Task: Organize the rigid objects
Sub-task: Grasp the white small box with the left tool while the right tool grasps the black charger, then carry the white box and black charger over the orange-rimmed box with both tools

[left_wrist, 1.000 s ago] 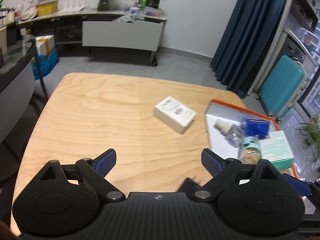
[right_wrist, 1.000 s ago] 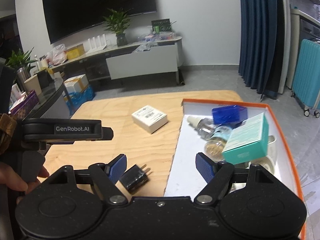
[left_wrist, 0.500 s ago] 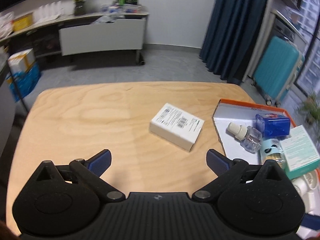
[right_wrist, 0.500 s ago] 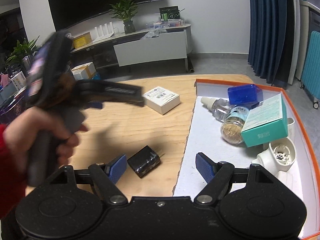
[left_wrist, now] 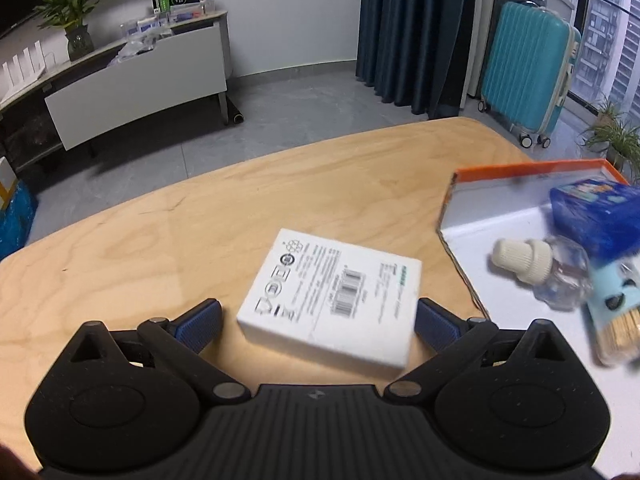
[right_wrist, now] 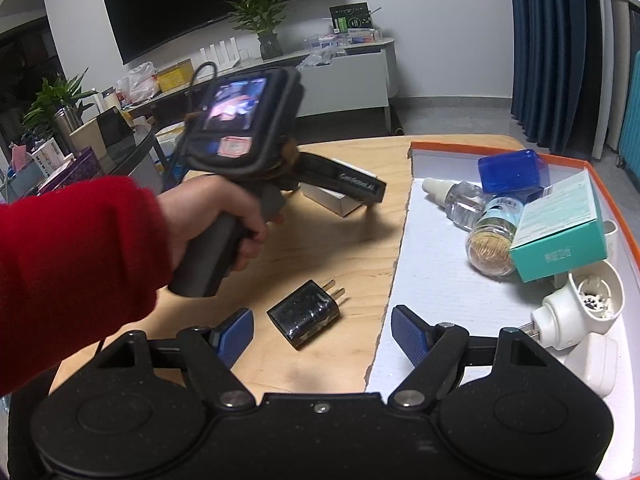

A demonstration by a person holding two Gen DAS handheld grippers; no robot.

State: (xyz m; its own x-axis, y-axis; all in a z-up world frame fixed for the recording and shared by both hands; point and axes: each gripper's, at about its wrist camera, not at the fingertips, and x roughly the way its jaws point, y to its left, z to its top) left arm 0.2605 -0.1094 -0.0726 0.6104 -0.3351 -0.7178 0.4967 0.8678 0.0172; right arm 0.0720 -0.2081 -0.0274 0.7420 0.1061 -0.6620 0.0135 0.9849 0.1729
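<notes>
- Box [left_wrist: 332, 300], white and flat, lies label-up on the table [left_wrist: 160, 232], just left of the tray's [left_wrist: 520, 170] torn near edge; its long axis runs from lower left to upper right in the left wrist view, with the printed text running the same way, and one corner points toward the camera.
- Left gripper [left_wrist: 316, 320] stands wide open around the near end of the box; the blue pads [left_wrist: 198, 320] sit on either side of it. Whether the right pad touches the box I cannot tell, and nothing is clamped.
- In the right wrist view a hand [right_wrist: 224, 216] in a red sleeve [right_wrist: 76, 248] holds the left gripper by its grip, with its finger lying over the box.
- Right gripper [right_wrist: 322, 334] is open and holds nothing; it hovers low over the table edge beside the tray.
- Plug [right_wrist: 306, 312], black, lies on the table between and just beyond the right gripper's pads, touching neither; its two prongs point up and right toward the tray, and its long axis follows them.
- Tray, orange-rimmed with a white floor, holds a blue case [right_wrist: 512, 170], a clear bottle [right_wrist: 456, 200] lying with its cream cap pointing left, a jar [right_wrist: 494, 240] on its side, a teal carton [right_wrist: 560, 228] and a white plug-in device [right_wrist: 576, 308].
- Jar, bottle, case and carton lie touching in one cluster.
</notes>
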